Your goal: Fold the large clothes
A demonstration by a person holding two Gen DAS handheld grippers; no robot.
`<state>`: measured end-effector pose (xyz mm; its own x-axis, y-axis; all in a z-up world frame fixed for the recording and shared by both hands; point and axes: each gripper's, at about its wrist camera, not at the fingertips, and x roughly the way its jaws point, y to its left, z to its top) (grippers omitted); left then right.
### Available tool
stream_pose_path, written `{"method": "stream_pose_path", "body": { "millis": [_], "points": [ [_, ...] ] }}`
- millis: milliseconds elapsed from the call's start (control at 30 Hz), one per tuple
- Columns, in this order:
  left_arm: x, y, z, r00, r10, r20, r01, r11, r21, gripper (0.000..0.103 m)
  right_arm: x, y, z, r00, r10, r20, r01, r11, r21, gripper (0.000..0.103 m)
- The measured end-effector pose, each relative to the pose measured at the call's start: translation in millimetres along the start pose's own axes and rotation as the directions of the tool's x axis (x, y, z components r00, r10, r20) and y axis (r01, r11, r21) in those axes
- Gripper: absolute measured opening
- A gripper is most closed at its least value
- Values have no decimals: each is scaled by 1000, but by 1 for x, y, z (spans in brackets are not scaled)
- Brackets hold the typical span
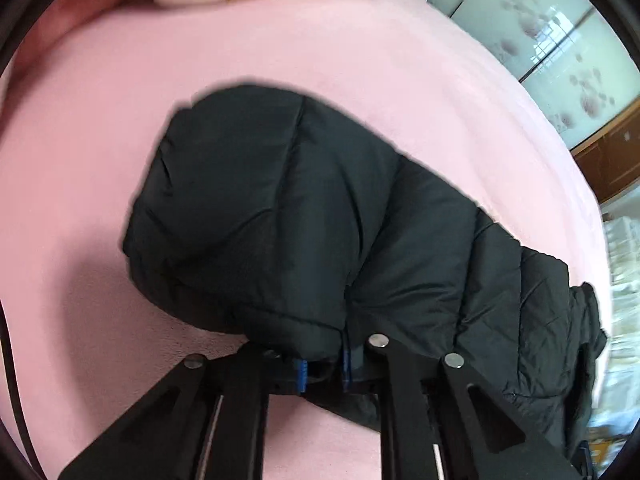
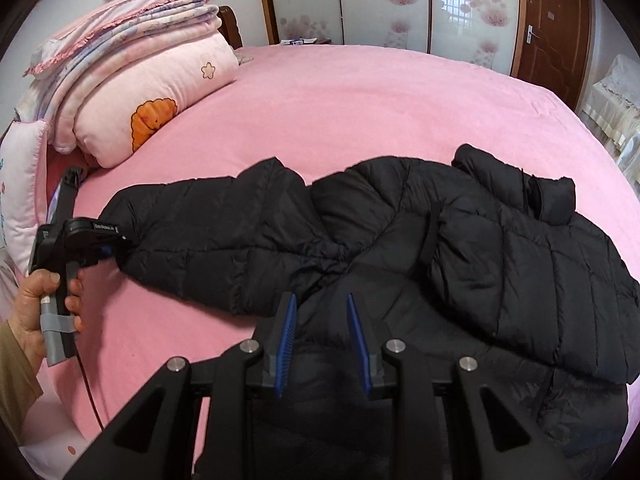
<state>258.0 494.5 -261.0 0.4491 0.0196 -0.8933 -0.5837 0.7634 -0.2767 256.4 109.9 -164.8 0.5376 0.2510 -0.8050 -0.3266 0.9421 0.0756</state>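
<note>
So there's a big black puffer jacket [image 2: 400, 240] spread across a bed with a pink sheet [image 2: 360, 100]. It lies roughly sideways in the right wrist view: one sleeve [image 2: 200, 232] stretches out to the left, the collar [image 2: 556, 200] end sits off to the right, and the body is bunched and wrinkled in the middle, partly folded over itself.

The left tool [image 2: 116, 250] is down at the cuff end of that sleeve, held by a person's hand [image 2: 44, 304] wrapped around a grey-taped handle. In the left wrist view its blue pads [image 1: 302, 376] are pressed nearly together with black fabric pinched between them, so it's clamped on the sleeve end. The puffy sleeve fills most of that view.

The right tool [image 2: 324, 344] hangs over the near edge of the jacket, at about the middle of it. Its blue pads [image 2: 286, 340] stand a bit apart with only jacket fabric seen behind the gap. Nothing looks pinched between them, though the tips are close to the fabric and actual contact is hard to tell.

At the head of the bed there's a stack of folded pink quilts [image 2: 132, 80], the lower one with an orange flower patch. Behind the bed are sliding panels with a flower print [image 2: 380, 4] and a brown wooden door [image 2: 556, 24].
</note>
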Motion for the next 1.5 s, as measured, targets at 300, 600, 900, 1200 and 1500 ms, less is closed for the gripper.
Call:
{"method": "stream_pose_path", "body": {
  "millis": [300, 600, 900, 1200, 1500],
  "points": [
    [-105, -113, -56, 938, -86, 337, -22, 952, 304, 6, -28, -34, -19, 999, -26, 32, 24, 999, 44, 26],
    [-156, -301, -178, 910, -361, 202, 142, 732, 667, 8, -83, -121, -53, 991, -99, 90, 78, 974, 214, 26],
    [-103, -396, -314, 964, -265, 34, 119, 539, 834, 65, -104, -204, -90, 985, -168, 48, 141, 923, 357, 26],
    [-151, -330, -328, 946, -323, 35, 194, 648, 737, 75, -113, -226, -100, 992, -96, 82, 55, 915, 399, 26],
    [-162, -227, -282, 965, -242, 103, 156, 842, 517, 80, -116, -207, -95, 991, -37, 127, -8, 941, 338, 41]
  ]
}}
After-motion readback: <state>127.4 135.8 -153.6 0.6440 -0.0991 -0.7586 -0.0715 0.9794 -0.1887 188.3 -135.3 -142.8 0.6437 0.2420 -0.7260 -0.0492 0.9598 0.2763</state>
